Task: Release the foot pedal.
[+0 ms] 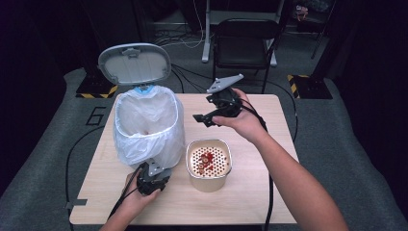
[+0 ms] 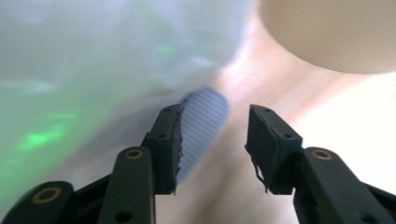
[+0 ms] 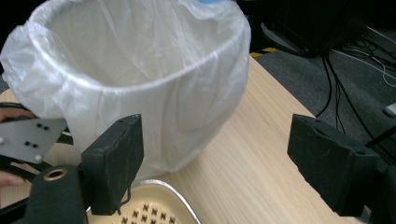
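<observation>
From the high view, a white bin lined with a translucent plastic bag (image 1: 148,126) stands at about ten o'clock on the pale wooden table (image 1: 250,192), its grey lid (image 1: 135,63) tipped up behind it. Just beside it, toward four o'clock, sits a cream perforated metal container (image 1: 209,163) with red scraps (image 1: 206,159) on its holed insert. The left gripper (image 1: 152,177) rests low on the table at the bin's six o'clock, close against the bag. The right gripper (image 1: 211,116) hangs in the air at twelve o'clock of the container, pointing toward the bin.

The left gripper view adds what the high view hides: its jaws stand moderately apart with nothing between them, and a ribbed grey pedal (image 2: 203,128) lies at the bin's foot just ahead of them. The right gripper view shows its jaws spread wide and empty, with the bag's rim and the container's corner below.
</observation>
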